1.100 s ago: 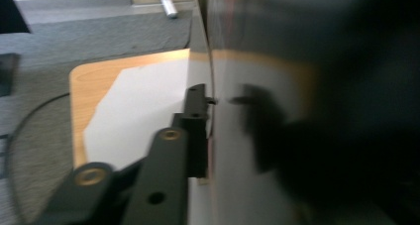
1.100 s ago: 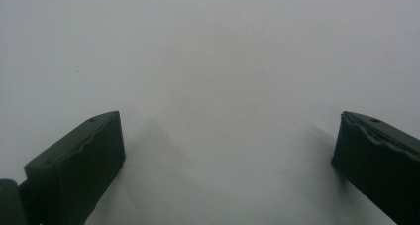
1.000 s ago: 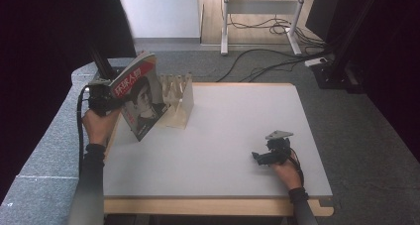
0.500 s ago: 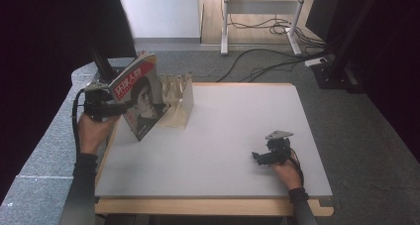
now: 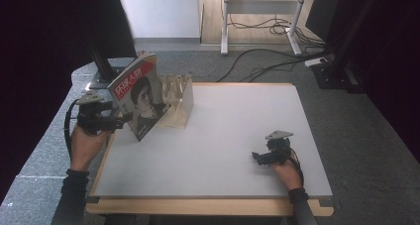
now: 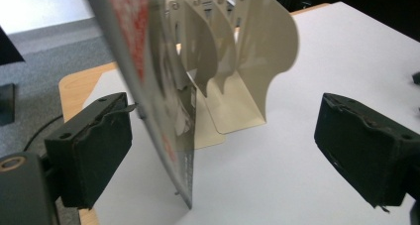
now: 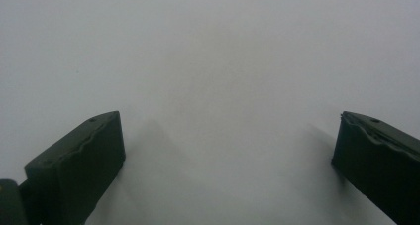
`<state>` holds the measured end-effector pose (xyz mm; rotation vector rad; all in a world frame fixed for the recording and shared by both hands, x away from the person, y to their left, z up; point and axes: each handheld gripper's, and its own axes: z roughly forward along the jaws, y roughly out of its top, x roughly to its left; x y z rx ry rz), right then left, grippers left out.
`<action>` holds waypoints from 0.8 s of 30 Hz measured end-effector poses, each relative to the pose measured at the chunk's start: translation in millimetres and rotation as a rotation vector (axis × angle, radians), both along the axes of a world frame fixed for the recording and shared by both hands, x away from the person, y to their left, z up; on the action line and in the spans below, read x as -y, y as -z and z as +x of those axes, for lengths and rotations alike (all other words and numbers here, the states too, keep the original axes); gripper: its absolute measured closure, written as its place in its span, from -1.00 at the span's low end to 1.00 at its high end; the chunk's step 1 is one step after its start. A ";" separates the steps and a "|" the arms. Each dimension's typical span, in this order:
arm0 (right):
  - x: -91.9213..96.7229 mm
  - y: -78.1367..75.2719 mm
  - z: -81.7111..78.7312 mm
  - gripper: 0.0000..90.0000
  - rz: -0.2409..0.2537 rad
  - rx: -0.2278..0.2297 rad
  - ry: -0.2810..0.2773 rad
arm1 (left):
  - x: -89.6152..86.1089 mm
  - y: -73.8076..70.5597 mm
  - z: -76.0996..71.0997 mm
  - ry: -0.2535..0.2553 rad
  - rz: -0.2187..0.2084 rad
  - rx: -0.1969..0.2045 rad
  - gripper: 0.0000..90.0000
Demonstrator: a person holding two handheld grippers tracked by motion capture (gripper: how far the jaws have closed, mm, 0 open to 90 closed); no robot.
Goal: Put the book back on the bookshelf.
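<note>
The left tongs [image 6: 223, 150] stand wide apart — in the left gripper view one black jaw rises at lower left, the other at lower right, and between them, close beside the left jaw, comes the thin bottom edge of a glossy magazine with a red title band and a portrait on its cover [image 6: 148, 86]. Whether that jaw's pad touches the cover cannot be told; the other jaw is well clear of it. In the high view the left tongs [image 5: 116, 121] sit at middle left of the frame, held in the person's left hand [image 5: 86, 143] off the table's left edge, their tips at the magazine's [image 5: 139, 97] lower left edge.

The magazine stands on end with its long axis running up and tilted, its top toward the upper right of the frame, its lower corner on the table and its cover facing the camera. It leans back toward a cream metal file rack with curved upright dividers [image 5: 178, 100], which stands just behind it at the upper left part of the white table [image 5: 237, 131]. In the left gripper view the rack [image 6: 247, 61] shows beyond the magazine, its dividers upright and empty.

The right tongs [image 7: 228, 160] are also spread apart, with bare white table surface [image 7: 213, 61] between them. In the high view they [image 5: 257, 156] lie at lower right of the frame, pointing left, held low in the right hand [image 5: 285, 170], far from magazine and rack.
</note>
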<state>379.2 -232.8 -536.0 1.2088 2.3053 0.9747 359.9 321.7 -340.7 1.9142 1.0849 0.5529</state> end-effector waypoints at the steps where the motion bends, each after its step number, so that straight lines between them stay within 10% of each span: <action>1: 0.0 0.0 0.0 -1.00 0.000 0.000 0.000 | 5.2 0.9 -4.1 0.021 -0.001 -0.001 -0.82; 24: -0.3 -0.1 -0.3 -1.00 0.001 0.001 0.002 | 88.7 34.6 -0.8 0.264 0.036 -0.022 -1.00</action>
